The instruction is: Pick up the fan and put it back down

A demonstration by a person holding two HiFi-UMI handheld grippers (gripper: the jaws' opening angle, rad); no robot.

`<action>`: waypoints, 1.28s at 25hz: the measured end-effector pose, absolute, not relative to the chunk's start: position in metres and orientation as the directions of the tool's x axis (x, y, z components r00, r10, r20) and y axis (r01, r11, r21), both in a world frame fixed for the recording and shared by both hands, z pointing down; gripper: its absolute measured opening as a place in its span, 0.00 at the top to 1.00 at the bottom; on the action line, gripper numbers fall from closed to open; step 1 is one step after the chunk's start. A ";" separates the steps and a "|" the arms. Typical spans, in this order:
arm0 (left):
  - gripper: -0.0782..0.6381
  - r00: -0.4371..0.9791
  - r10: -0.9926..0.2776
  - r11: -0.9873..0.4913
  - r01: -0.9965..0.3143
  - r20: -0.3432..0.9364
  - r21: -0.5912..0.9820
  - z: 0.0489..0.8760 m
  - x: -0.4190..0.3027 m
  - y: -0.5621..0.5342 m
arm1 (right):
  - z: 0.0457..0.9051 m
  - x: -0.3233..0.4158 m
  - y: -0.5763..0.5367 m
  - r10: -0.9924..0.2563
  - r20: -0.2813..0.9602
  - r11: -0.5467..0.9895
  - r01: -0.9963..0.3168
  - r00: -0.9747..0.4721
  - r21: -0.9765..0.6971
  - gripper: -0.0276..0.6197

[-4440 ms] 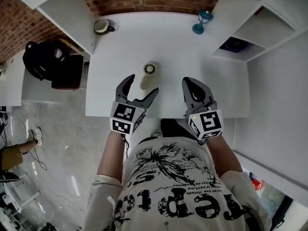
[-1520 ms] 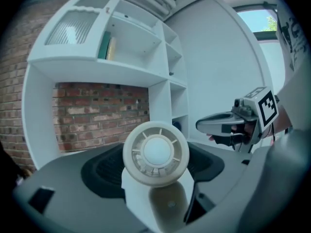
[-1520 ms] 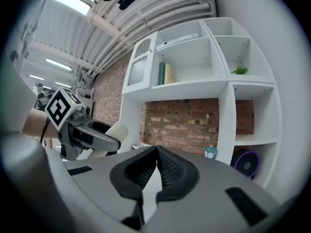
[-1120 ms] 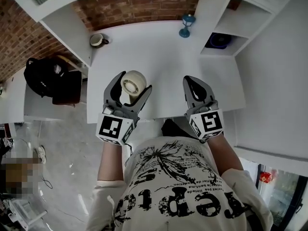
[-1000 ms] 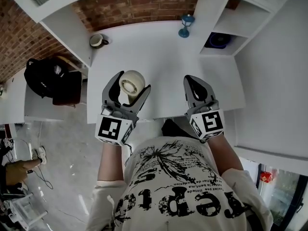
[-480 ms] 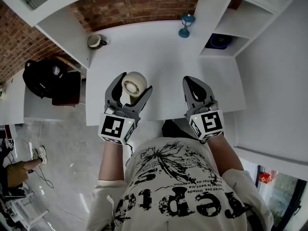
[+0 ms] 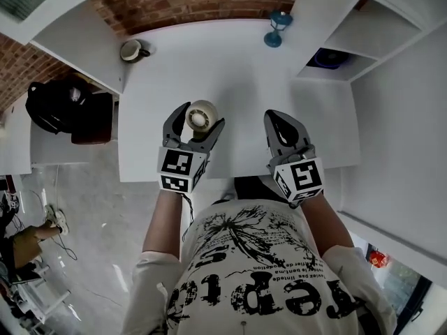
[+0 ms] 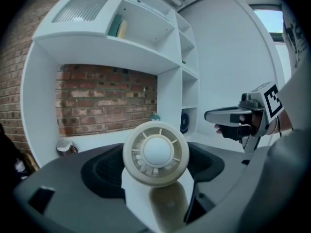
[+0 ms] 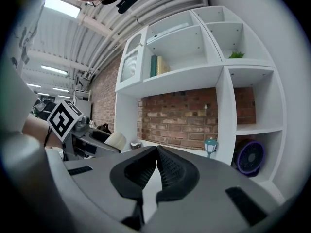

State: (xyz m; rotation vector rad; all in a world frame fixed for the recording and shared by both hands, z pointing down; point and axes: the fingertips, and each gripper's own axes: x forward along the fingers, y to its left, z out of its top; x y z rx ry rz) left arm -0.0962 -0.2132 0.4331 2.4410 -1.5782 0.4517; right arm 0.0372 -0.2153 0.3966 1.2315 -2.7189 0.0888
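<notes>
The cream fan (image 7: 202, 114) has a round grilled head on a thick handle. My left gripper (image 7: 200, 125) is shut on the handle, over the front part of the white table (image 7: 244, 75). In the left gripper view the fan's head (image 8: 155, 152) faces the camera, and the dark jaws of the left gripper (image 8: 156, 181) stand on either side below it. My right gripper (image 7: 280, 118) hovers to the right, shut, with nothing in it. In its own view the right gripper (image 9: 156, 153) has its jaws pressed together.
A mug (image 7: 130, 49) stands at the table's far left corner and a small blue lamp (image 7: 276, 28) at the far right. A purple fan (image 9: 250, 157) sits in the low shelf on the right. A black bag (image 7: 63, 103) lies on a chair to the left.
4.4 s ago the fan lay on the table between the open left jaws. Now the left gripper holds it raised. Over the last second it shifted slightly right. The right gripper stayed put.
</notes>
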 end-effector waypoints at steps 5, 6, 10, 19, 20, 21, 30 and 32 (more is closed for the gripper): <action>0.35 0.378 -0.798 -0.422 -0.907 0.470 0.013 0.486 -0.090 -0.246 | 0.419 0.033 -0.243 -0.723 0.205 0.671 -0.741 -0.659 -0.018 0.93; 0.35 0.376 -0.786 -0.422 -0.907 0.491 0.019 0.497 -0.088 -0.251 | 0.423 0.032 -0.249 -0.720 0.213 0.673 -0.740 -0.661 -0.023 0.93; 0.35 0.363 -0.738 -0.411 -0.910 0.569 0.048 0.536 -0.086 -0.271 | 0.441 0.031 -0.271 -0.706 0.245 0.678 -0.734 -0.664 -0.035 0.93; 0.35 0.326 -0.635 -0.385 -0.919 0.701 0.078 0.612 -0.085 -0.298 | 0.472 0.034 -0.306 -0.691 0.305 0.672 -0.738 -0.655 -0.063 0.93; 0.35 0.322 -0.621 -0.381 -0.921 0.715 0.083 0.620 -0.085 -0.299 | 0.476 0.035 -0.308 -0.689 0.311 0.671 -0.739 -0.654 -0.066 0.93; 0.35 0.317 -0.604 -0.376 -0.922 0.731 0.090 0.628 -0.086 -0.300 | 0.479 0.035 -0.310 -0.688 0.316 0.670 -0.739 -0.653 -0.069 0.93; 0.35 0.288 -0.490 -0.355 -0.928 0.822 0.113 0.660 -0.090 -0.300 | 0.497 0.039 -0.327 -0.678 0.357 0.644 -0.753 -0.643 -0.135 0.93; 0.35 0.282 -0.477 -0.351 -0.929 0.833 0.114 0.665 -0.090 -0.302 | 0.496 0.040 -0.332 -0.681 0.358 0.637 -0.758 -0.639 -0.140 0.93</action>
